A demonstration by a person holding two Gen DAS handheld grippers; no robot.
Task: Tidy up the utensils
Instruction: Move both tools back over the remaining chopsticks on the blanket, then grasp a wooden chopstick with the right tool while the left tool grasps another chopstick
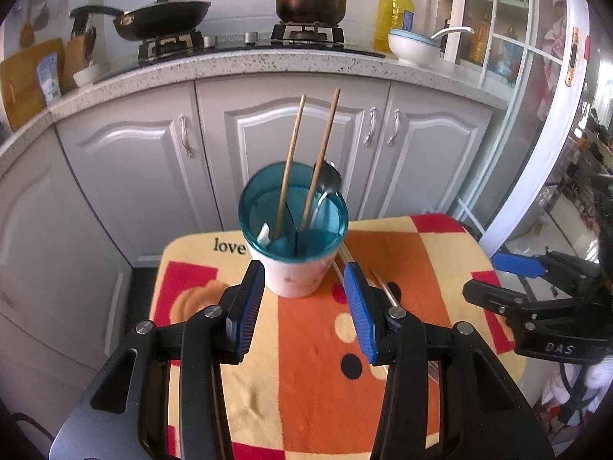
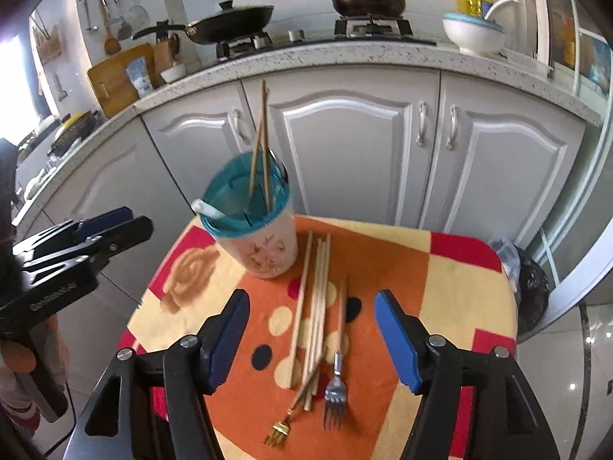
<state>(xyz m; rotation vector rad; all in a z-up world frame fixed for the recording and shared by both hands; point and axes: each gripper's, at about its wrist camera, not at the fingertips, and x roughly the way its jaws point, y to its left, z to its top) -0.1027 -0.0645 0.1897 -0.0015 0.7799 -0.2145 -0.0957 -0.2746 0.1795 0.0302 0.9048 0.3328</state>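
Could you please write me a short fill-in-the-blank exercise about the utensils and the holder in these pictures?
1. The utensil holder has a rim coloured ____.
2. Standing in the holder are two wooden ____.
3. The loose chopsticks lie on the cloth beside two ____, one silver and one gold.
4. The right gripper hangs above the loose chopsticks with nothing between its ____.

Missing words: teal; chopsticks; forks; fingers
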